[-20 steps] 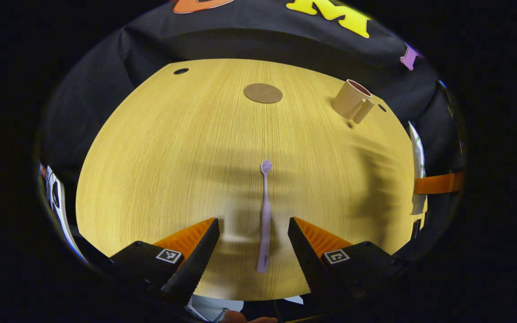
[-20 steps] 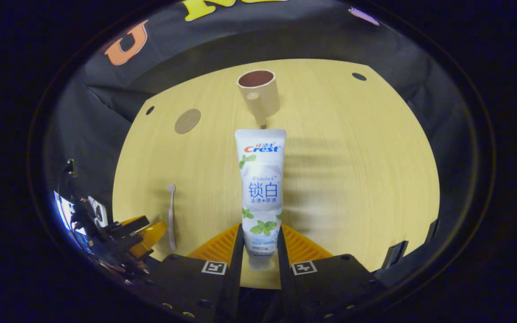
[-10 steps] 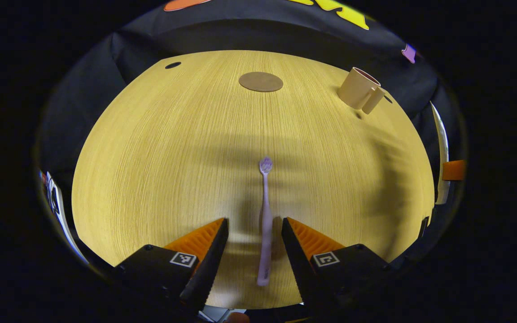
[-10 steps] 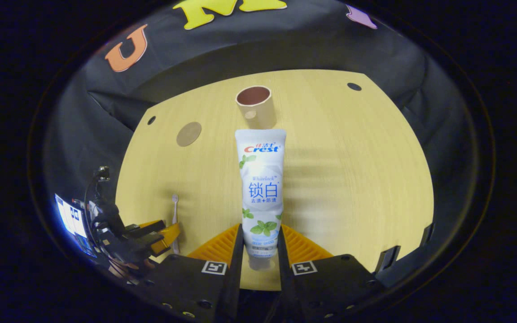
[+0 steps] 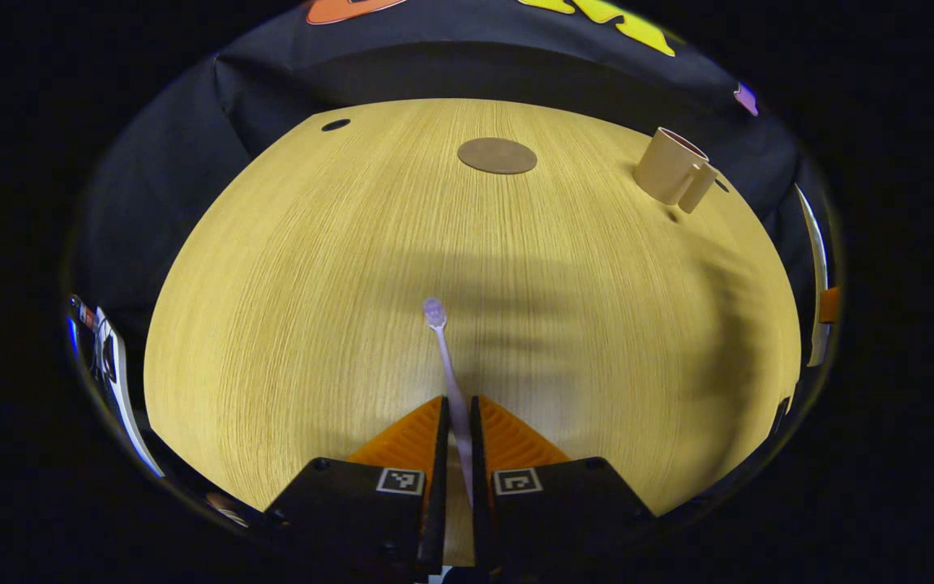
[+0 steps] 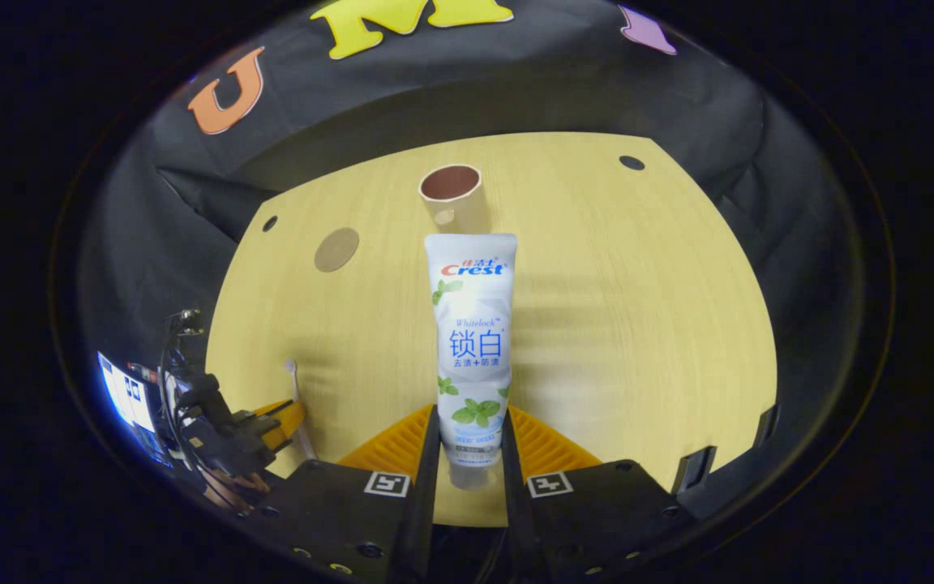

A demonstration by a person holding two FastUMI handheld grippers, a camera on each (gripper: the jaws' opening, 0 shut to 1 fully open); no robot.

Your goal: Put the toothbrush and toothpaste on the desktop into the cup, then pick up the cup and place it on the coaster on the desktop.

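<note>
Pinching toothbrush (image 5: 444, 357): left gripper (image 5: 456, 422) jaws; right gripper (image 6: 469, 438) jaws clamp "Crest" toothpaste (image 6: 471, 341), cup (image 6: 452, 195) beyond.

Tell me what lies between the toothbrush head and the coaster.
Nothing: in the left gripper view, bare desktop runs from the toothbrush head to the coaster. The cup stands off to the side.

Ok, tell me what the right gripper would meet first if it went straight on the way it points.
Probably the cup: in the right gripper view it stands straight beyond the tip of the toothpaste tube that the right gripper holds. Depth is unclear, so the tube might pass over the rim.
</note>
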